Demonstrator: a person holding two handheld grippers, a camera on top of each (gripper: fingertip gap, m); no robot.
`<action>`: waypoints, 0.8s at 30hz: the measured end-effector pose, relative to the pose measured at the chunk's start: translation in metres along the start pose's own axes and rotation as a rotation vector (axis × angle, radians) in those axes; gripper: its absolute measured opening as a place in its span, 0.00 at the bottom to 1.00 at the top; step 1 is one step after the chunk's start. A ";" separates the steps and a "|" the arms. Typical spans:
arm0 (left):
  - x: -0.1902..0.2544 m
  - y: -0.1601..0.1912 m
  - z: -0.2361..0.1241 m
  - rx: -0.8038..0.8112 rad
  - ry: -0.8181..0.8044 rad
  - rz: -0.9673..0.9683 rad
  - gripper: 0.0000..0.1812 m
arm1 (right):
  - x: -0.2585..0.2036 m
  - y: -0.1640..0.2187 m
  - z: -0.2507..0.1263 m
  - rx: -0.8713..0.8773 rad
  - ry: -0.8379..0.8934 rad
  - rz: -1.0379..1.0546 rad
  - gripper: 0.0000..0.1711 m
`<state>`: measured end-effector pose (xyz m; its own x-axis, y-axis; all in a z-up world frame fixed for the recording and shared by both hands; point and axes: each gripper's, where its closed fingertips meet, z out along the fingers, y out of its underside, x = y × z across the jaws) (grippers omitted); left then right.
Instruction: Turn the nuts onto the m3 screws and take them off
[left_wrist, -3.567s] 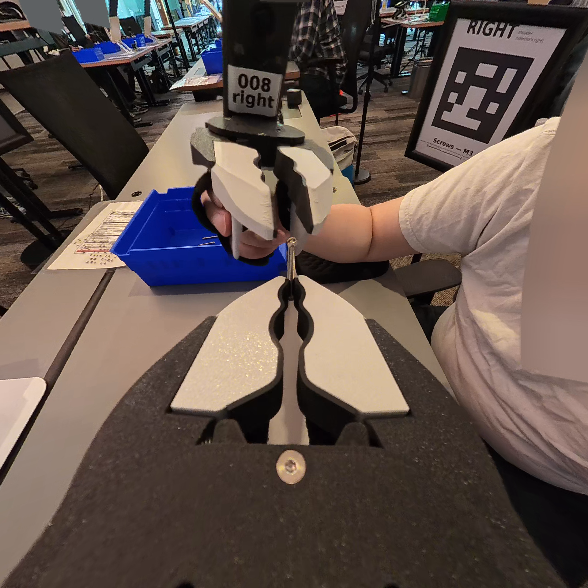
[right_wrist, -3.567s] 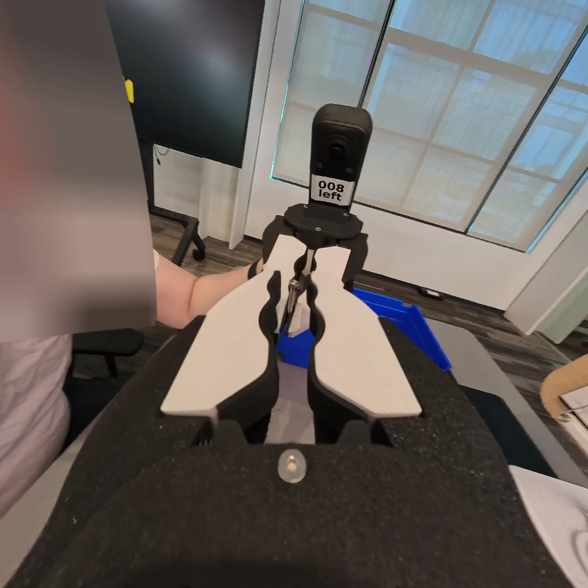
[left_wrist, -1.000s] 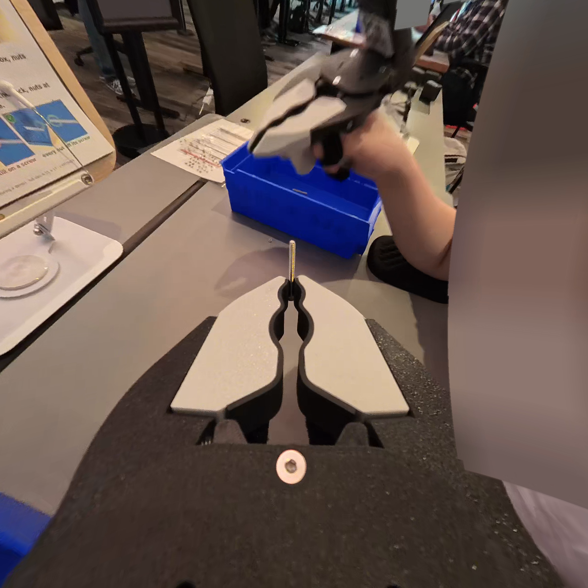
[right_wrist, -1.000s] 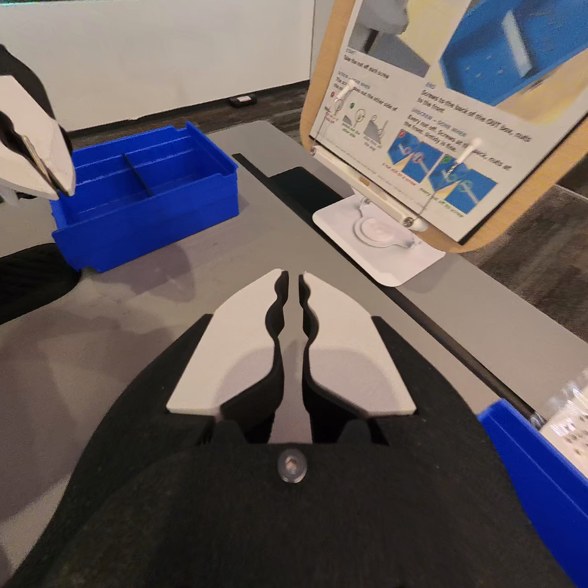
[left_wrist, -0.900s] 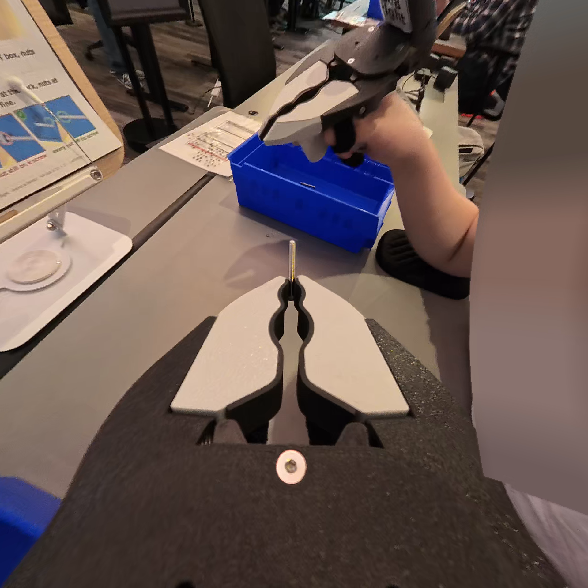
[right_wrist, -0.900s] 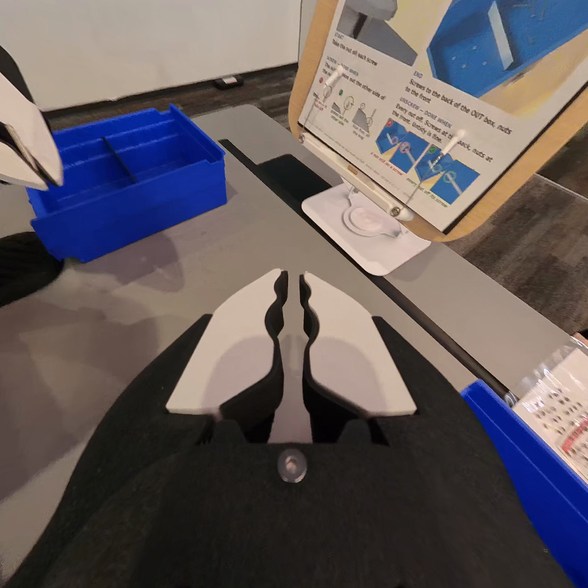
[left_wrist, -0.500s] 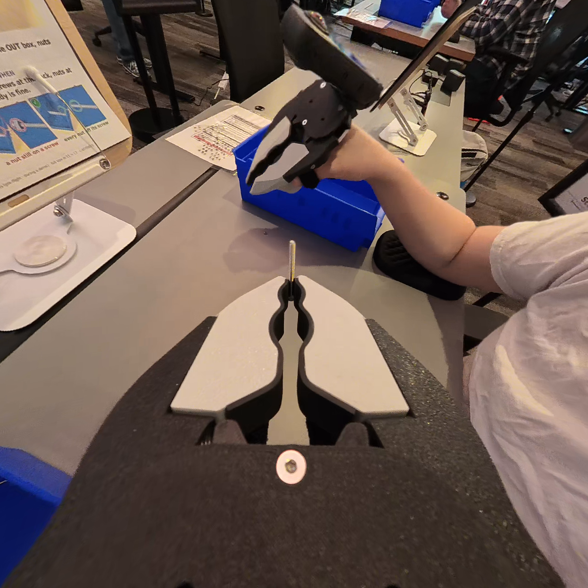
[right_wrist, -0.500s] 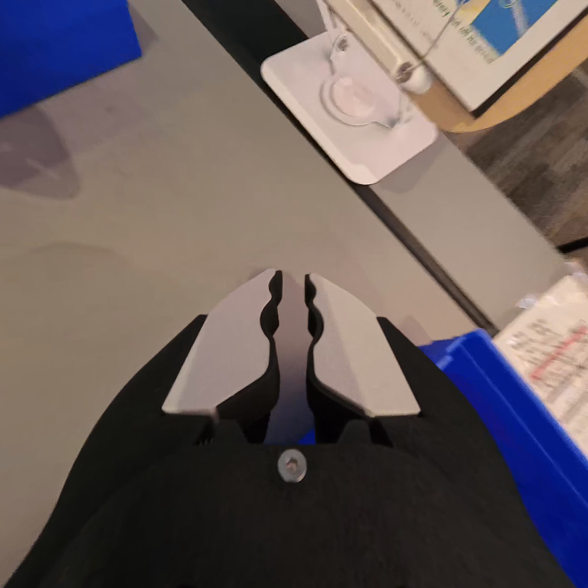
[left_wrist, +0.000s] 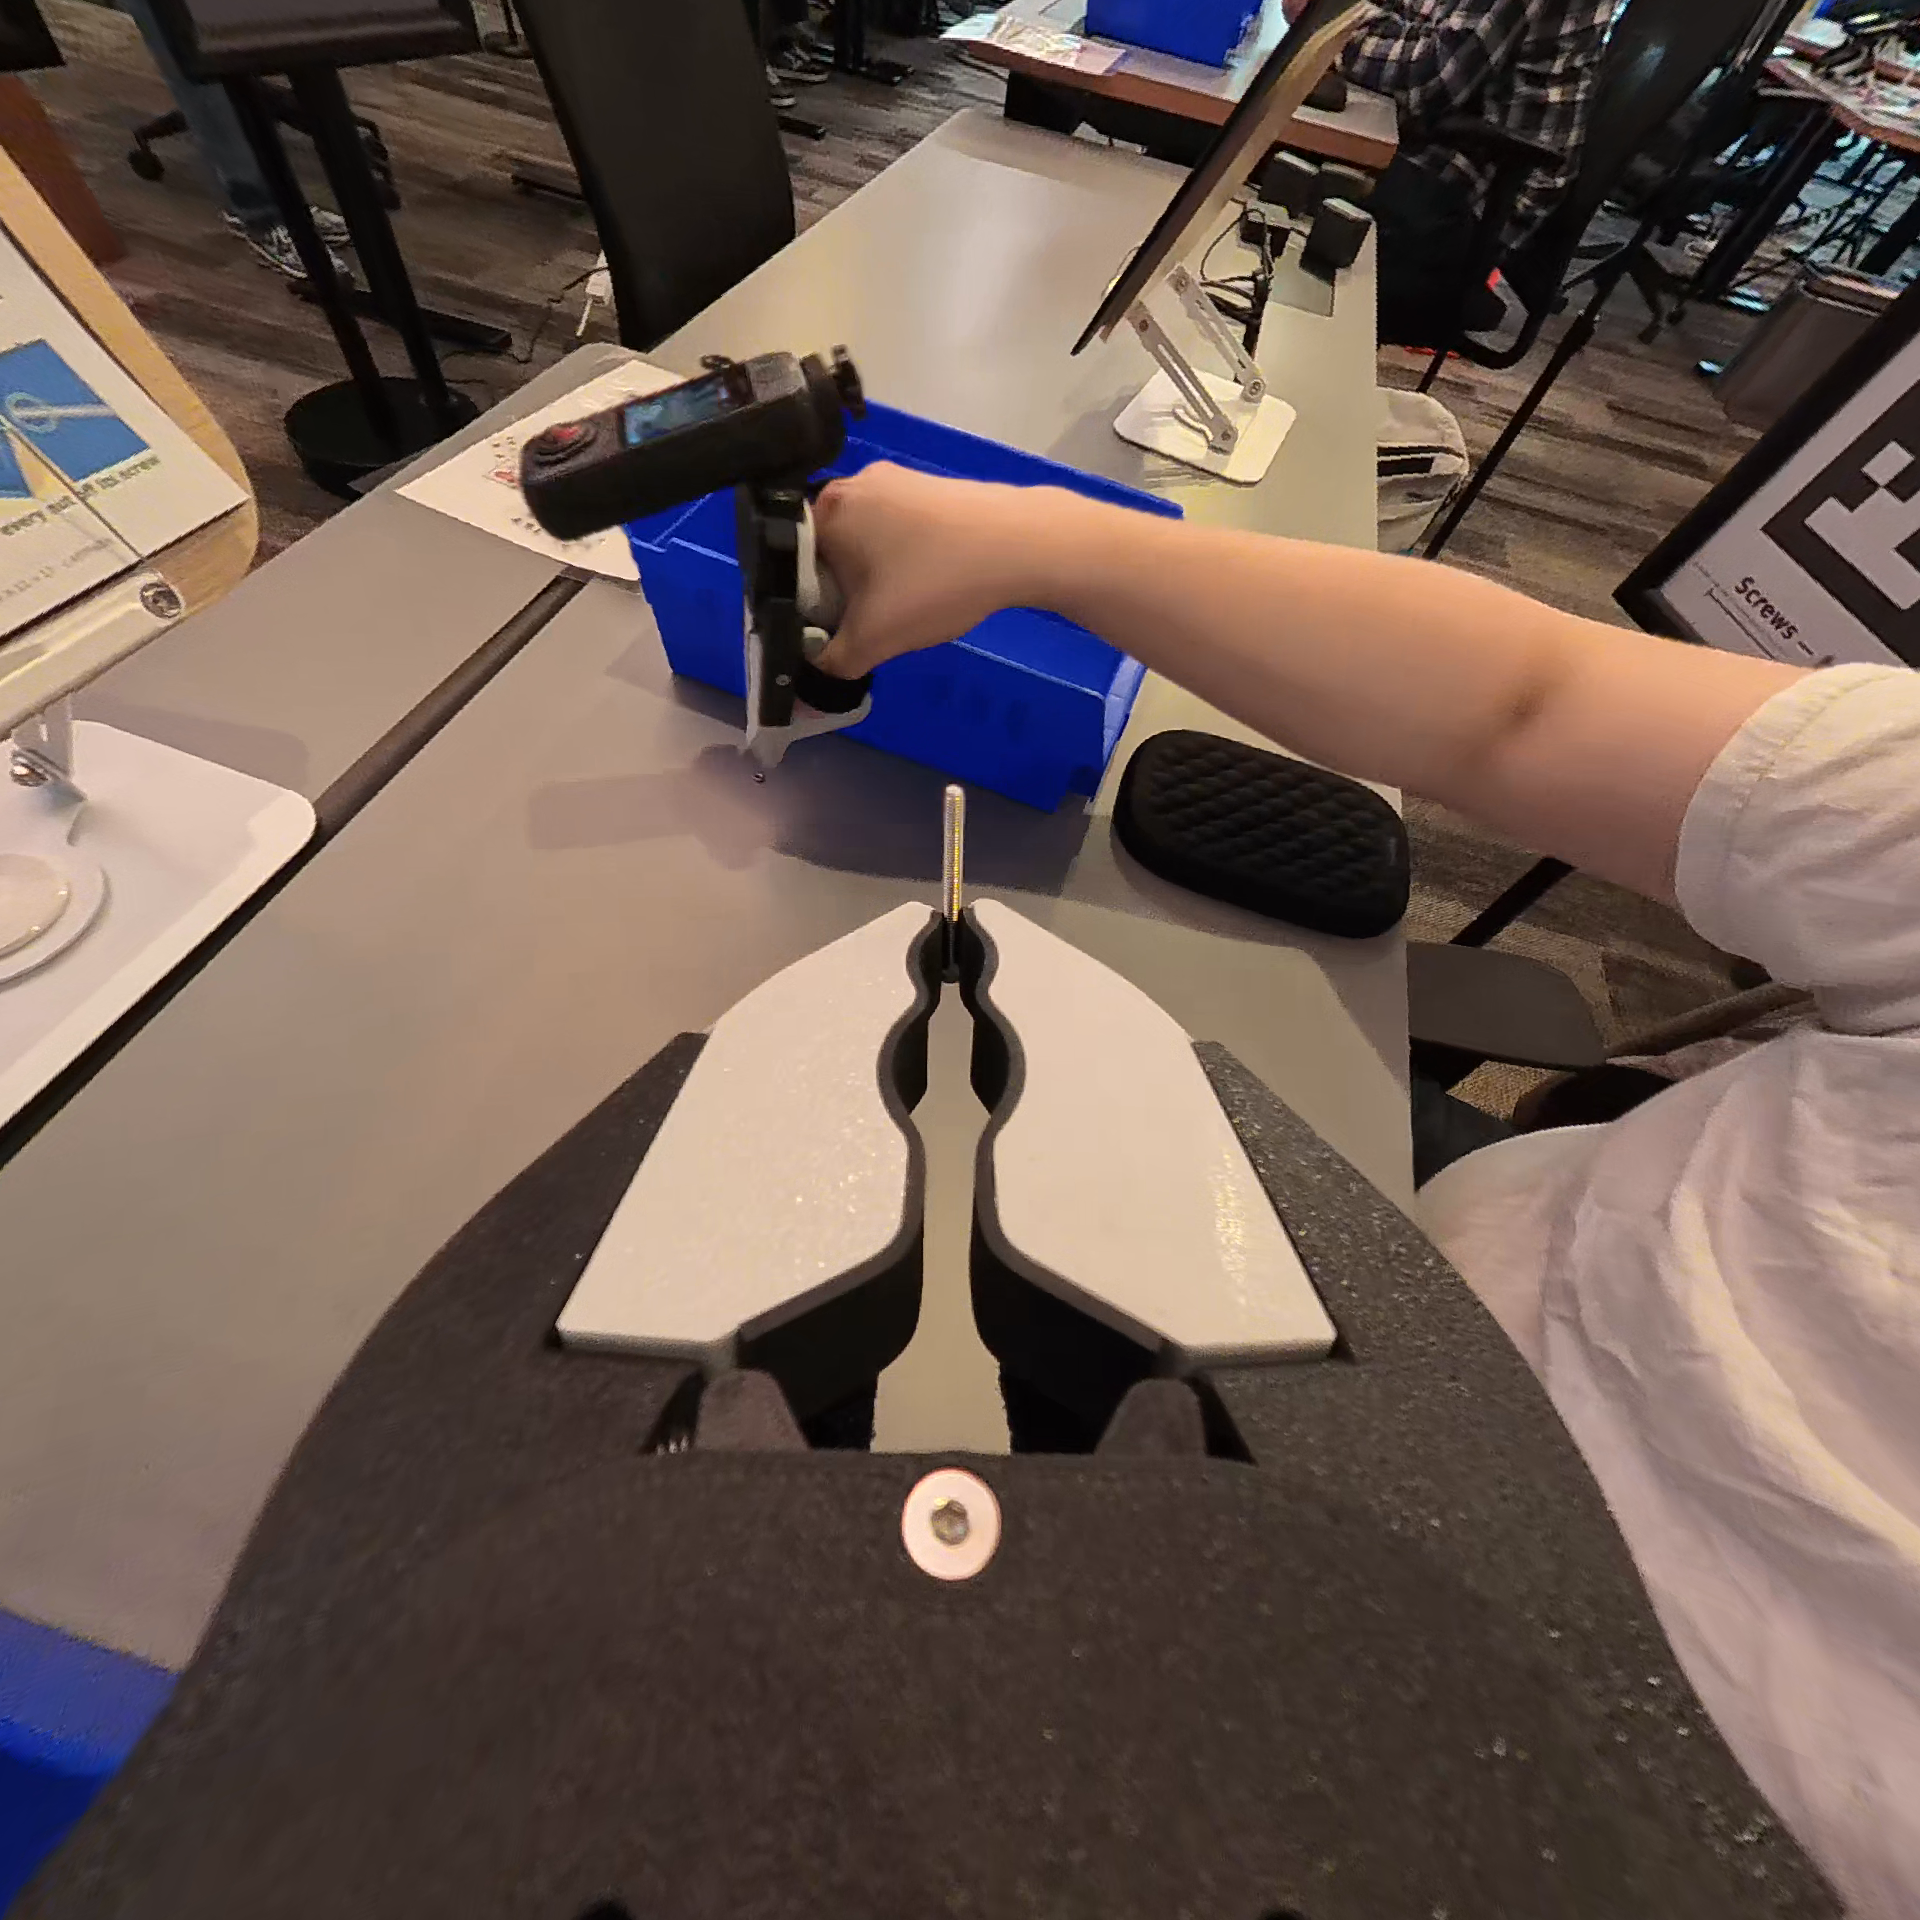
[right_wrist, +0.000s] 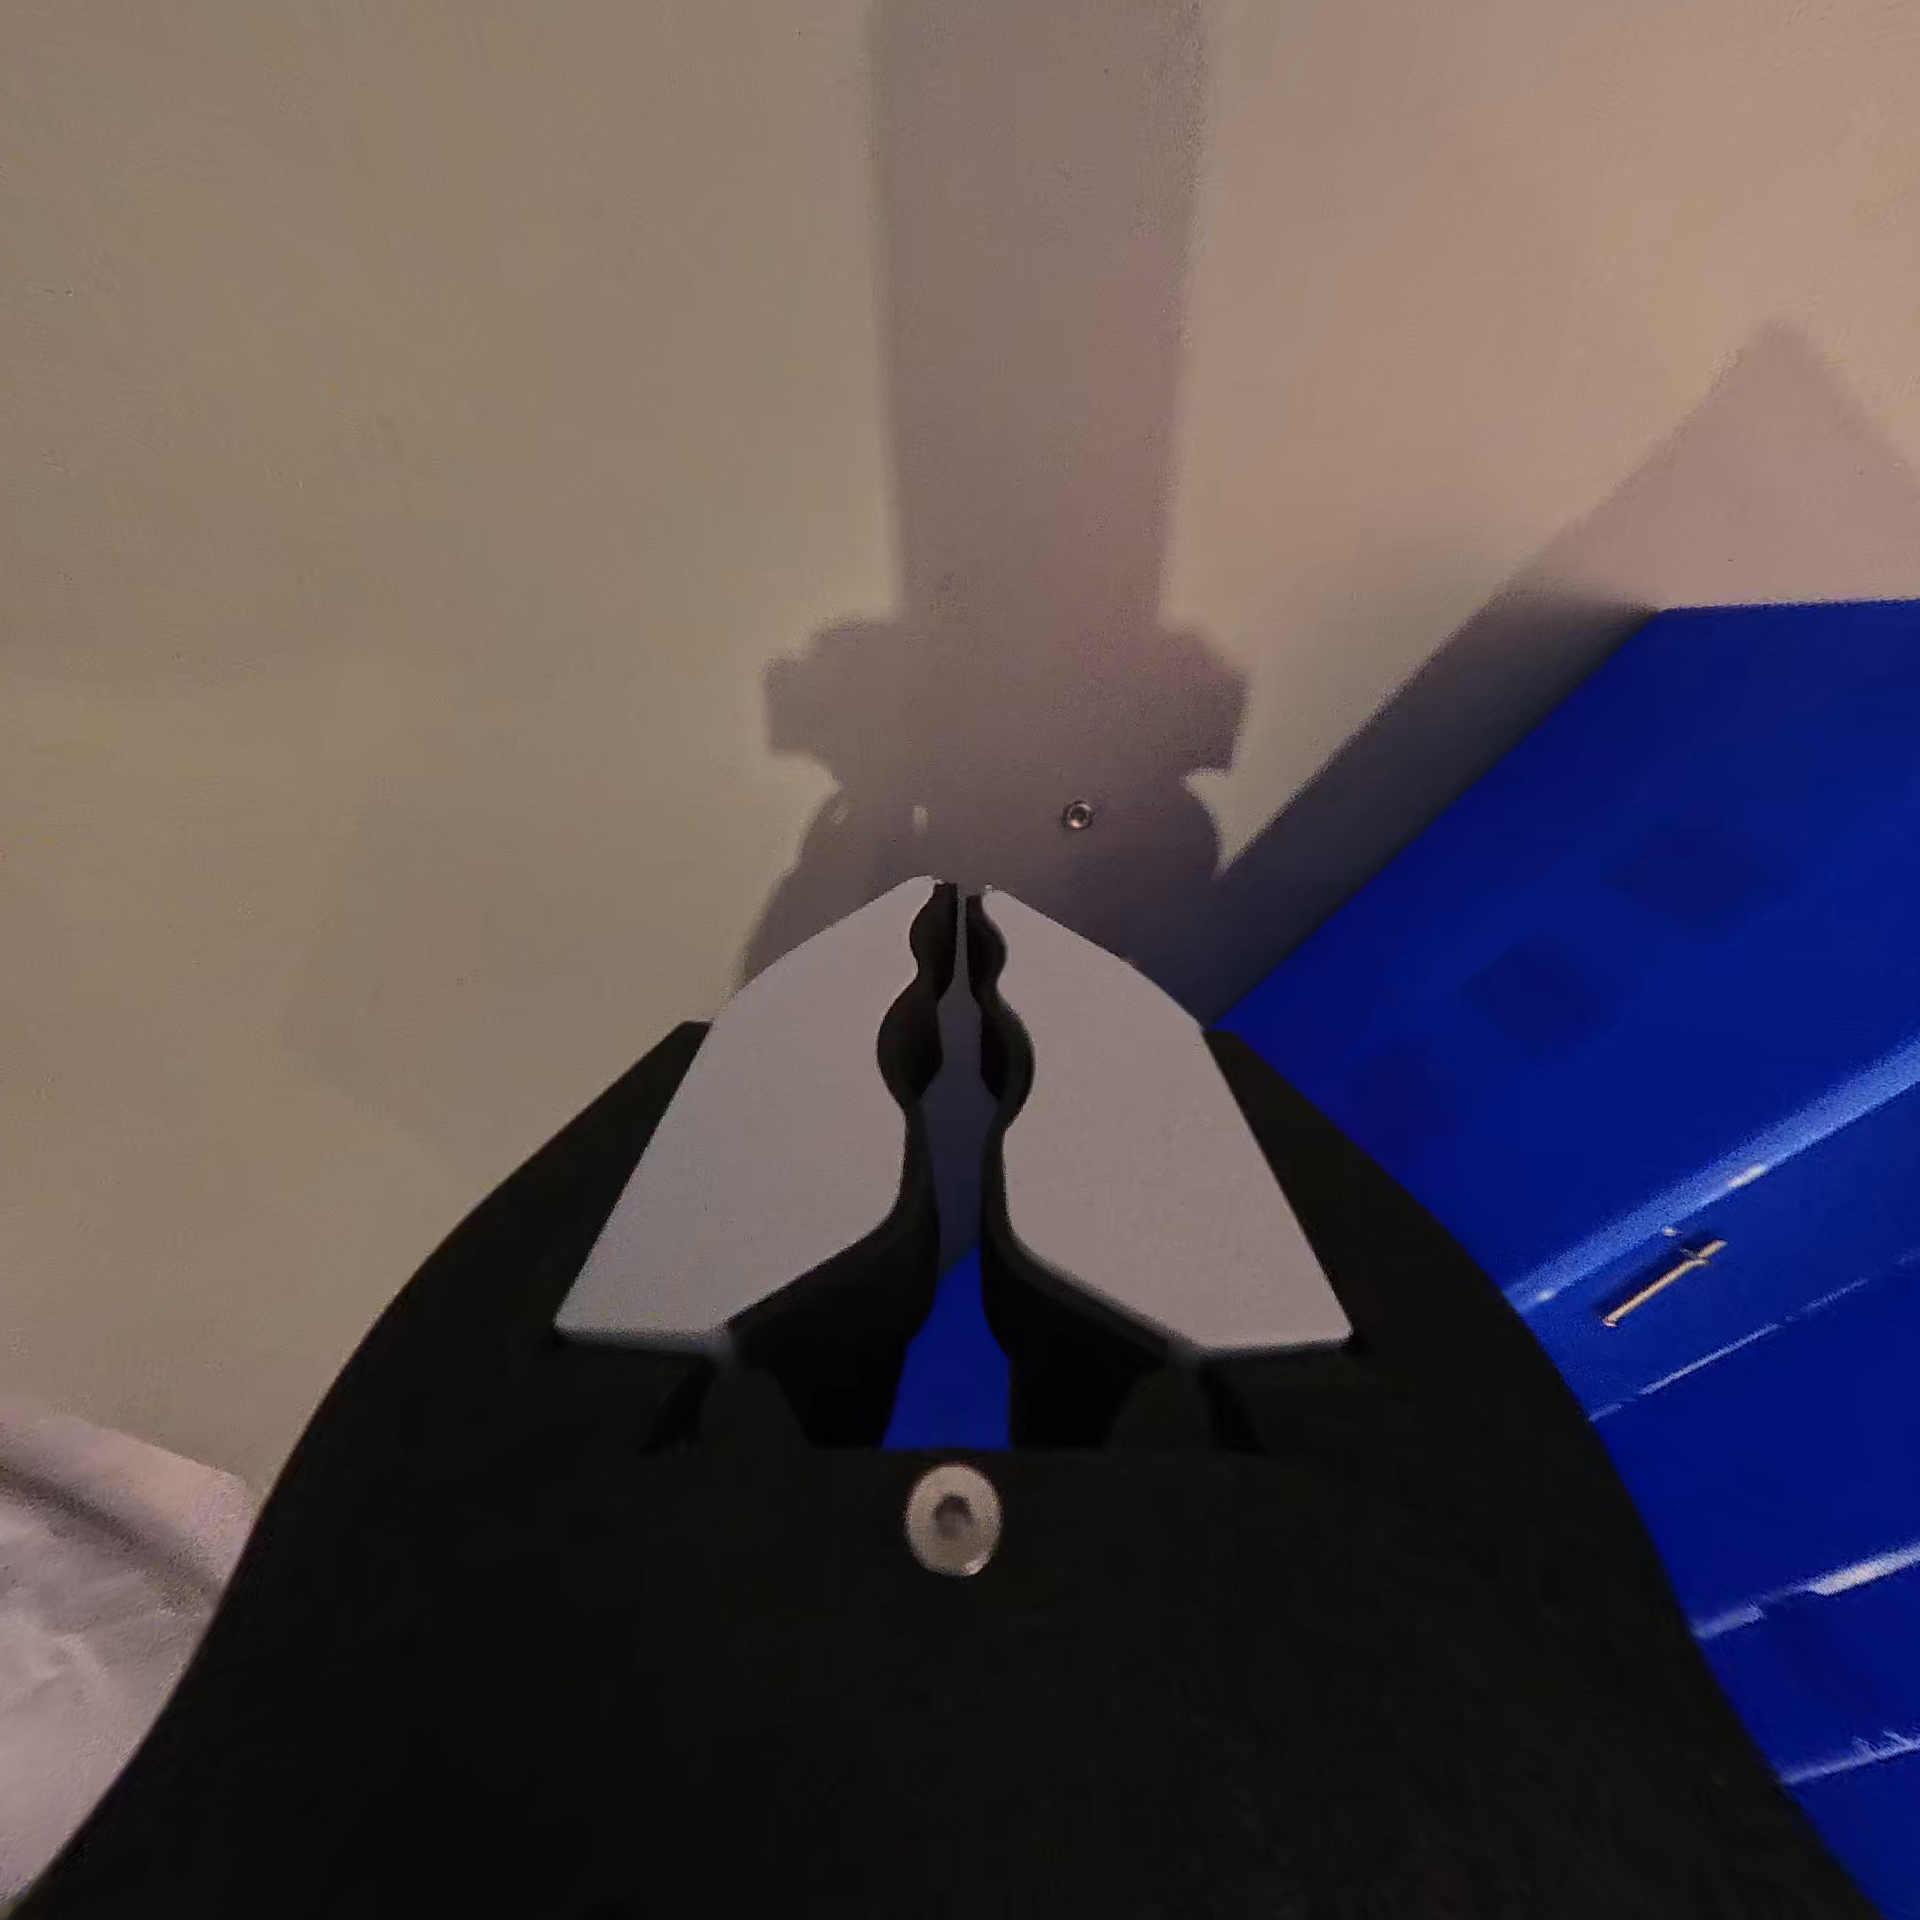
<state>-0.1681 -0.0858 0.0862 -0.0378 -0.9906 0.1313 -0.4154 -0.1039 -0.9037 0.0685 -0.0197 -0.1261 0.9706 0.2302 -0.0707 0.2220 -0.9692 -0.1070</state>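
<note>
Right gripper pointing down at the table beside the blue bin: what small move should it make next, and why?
Probably slide the right gripper slightly toward the blue bin to straddle the nut, then pinch it. The nut lies loose on the table just beside the tips, whose jaws stand almost together, and the left gripper holds a bare screw upright.

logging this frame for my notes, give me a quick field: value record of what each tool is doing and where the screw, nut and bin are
left tool: shut on the screw, which stands up past its tips with no nut on the visible part
right tool: pointing down at the grey table, tips nearly together just above it; whether it holds anything cannot be told
nut: lying loose on the table just beyond the right tool's tips
blue bin: beside the right tool, a second screw lying inside
black pad: on the table by the bin
</note>
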 end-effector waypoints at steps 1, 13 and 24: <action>0.002 -0.001 0.000 0.004 0.006 0.004 0.01 | 0.001 -0.002 0.000 0.006 -0.001 0.028 0.02; 0.015 -0.003 -0.001 0.006 0.037 0.019 0.01 | 0.016 -0.003 0.013 -0.030 0.132 0.147 0.00; 0.016 -0.003 -0.002 0.005 0.038 0.020 0.01 | 0.019 -0.001 0.020 -0.091 0.176 0.185 0.07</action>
<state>-0.1691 -0.1013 0.0923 -0.0808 -0.9884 0.1285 -0.4100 -0.0846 -0.9081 0.0848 -0.0130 -0.1476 0.9950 0.0373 0.0932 0.0392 -0.9991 -0.0181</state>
